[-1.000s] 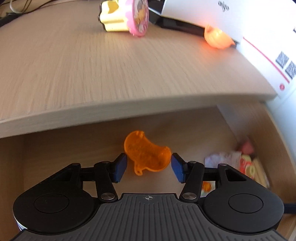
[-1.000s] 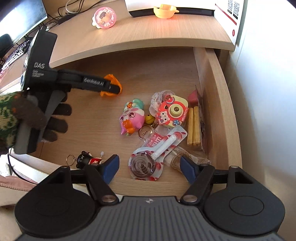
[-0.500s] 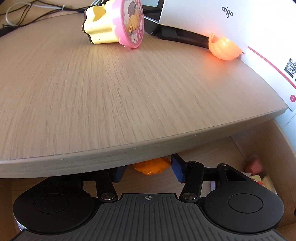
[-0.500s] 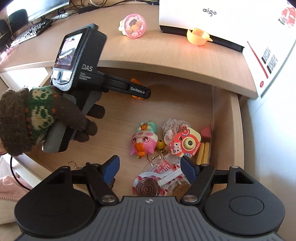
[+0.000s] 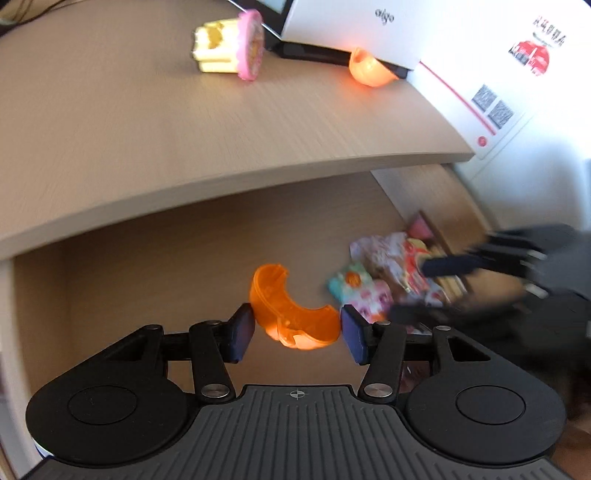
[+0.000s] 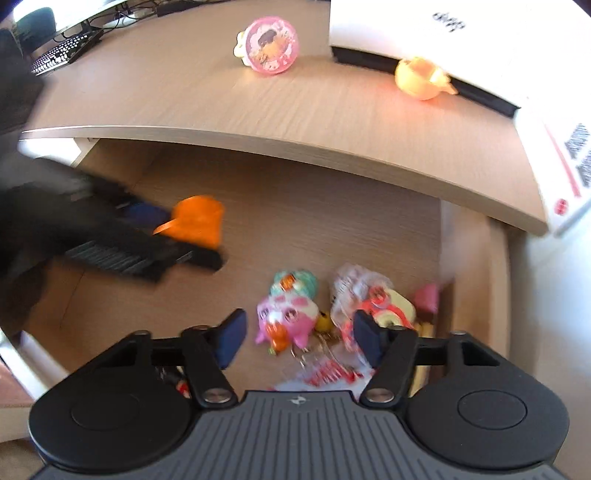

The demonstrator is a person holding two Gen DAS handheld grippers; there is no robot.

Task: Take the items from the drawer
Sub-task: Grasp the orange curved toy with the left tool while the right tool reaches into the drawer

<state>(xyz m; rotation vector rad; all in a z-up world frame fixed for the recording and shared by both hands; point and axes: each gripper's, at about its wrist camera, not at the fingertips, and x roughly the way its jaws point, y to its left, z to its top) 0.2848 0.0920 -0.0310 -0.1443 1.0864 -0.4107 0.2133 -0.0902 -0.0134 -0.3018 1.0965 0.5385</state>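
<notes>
My left gripper [image 5: 297,329] is shut on an orange plastic scoop-shaped cup [image 5: 291,314], held above the open drawer's wooden floor [image 5: 166,277]. The right wrist view shows the same orange cup [image 6: 197,221] at the blurred tip of that left gripper [image 6: 184,234]. My right gripper [image 6: 299,339] hangs open low over a pile of toys at the drawer's right side. A pink and teal owl toy [image 6: 290,314] lies just ahead of its pads, untouched. A red and yellow toy camera in a wrapper [image 6: 380,306] is beside it. Both views are motion-blurred.
The desk top [image 6: 184,92] overhangs the drawer's back. On it are a pink and yellow round toy [image 6: 271,46], a pale orange cup [image 6: 421,79] and a white box [image 6: 424,26]. The drawer's right wall [image 6: 498,277] is close to the pile.
The left gripper, still shut on the orange cup, has moved from desk-edge height and now looks down into the drawer. The right gripper has come down closer to the toy pile.
</notes>
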